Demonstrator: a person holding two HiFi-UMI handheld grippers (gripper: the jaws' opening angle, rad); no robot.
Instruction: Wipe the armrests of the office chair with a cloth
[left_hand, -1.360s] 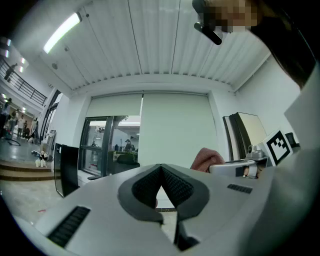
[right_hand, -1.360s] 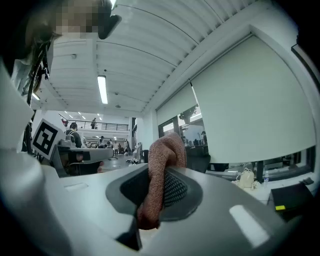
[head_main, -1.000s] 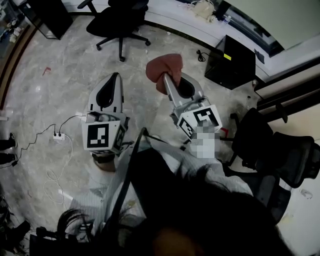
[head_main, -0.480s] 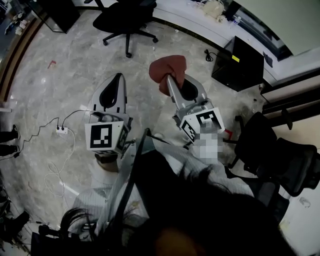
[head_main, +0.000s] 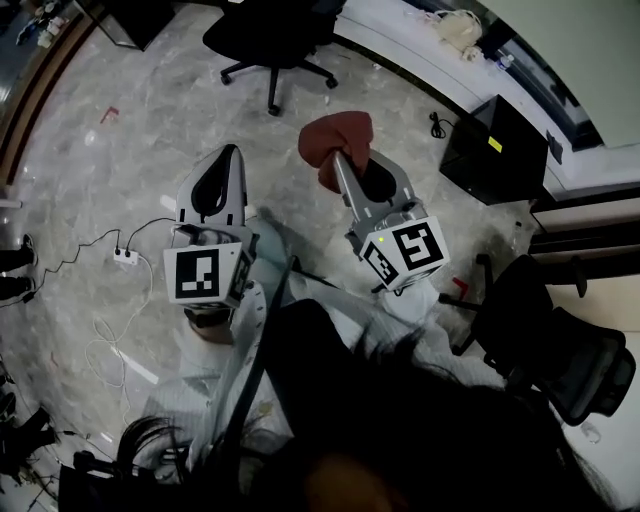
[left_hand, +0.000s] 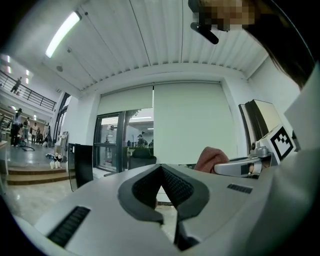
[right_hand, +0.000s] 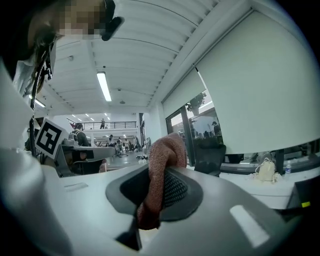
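Note:
My right gripper is shut on a red-brown cloth, which bunches out past its jaw tips above the marble floor. In the right gripper view the cloth hangs pinched between the dark pads of that gripper. My left gripper is held beside it at the left, shut with nothing between its jaws. The left gripper view also shows the cloth off to the right. A black office chair stands farther ahead. Another black office chair is at the right.
A black box sits on the floor ahead right, near a white bench. A power strip with white cables lies on the floor at the left. The person's dark hair and light sleeves fill the lower part of the head view.
The floor, the far chair and the black box have slid right and down in the head view. Both grippers keep their pose, and the cloth stays in the right one.

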